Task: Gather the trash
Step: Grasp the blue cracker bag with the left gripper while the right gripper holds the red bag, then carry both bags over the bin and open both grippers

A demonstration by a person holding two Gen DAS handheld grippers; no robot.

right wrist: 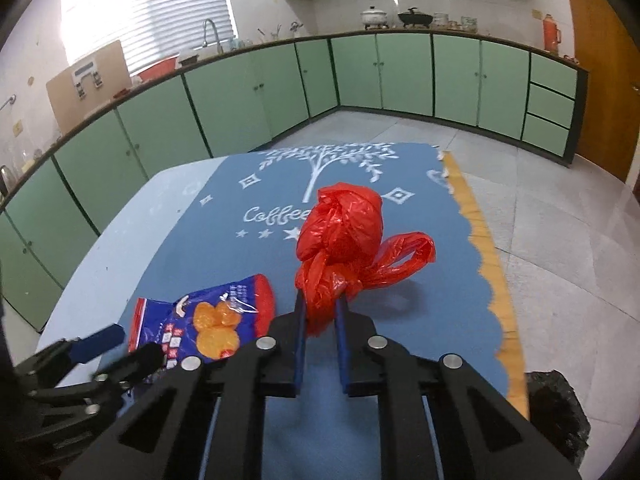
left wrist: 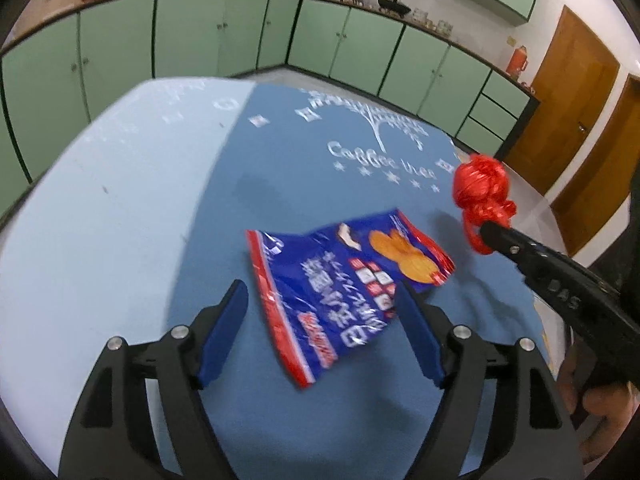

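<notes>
A blue and red snack wrapper [left wrist: 344, 292] lies flat on the blue "Coffee tree" cloth [left wrist: 360, 152]. My left gripper [left wrist: 320, 292] is open, its two blue fingers on either side of the wrapper's near end. My right gripper [right wrist: 320, 304] is shut on a knotted red plastic bag [right wrist: 344, 240] and holds it above the cloth. The bag [left wrist: 482, 192] and the right gripper also show at the right of the left wrist view. The wrapper [right wrist: 208, 320] and the left gripper's fingers [right wrist: 100, 340] show at the lower left of the right wrist view.
The cloth [right wrist: 420, 320] covers a light blue table [left wrist: 100, 220]; its yellow scalloped edge [right wrist: 492, 280] runs along the right side. A black bag [right wrist: 556, 412] sits below the table's right corner. Green cabinets [right wrist: 240, 96] line the walls beyond a tiled floor.
</notes>
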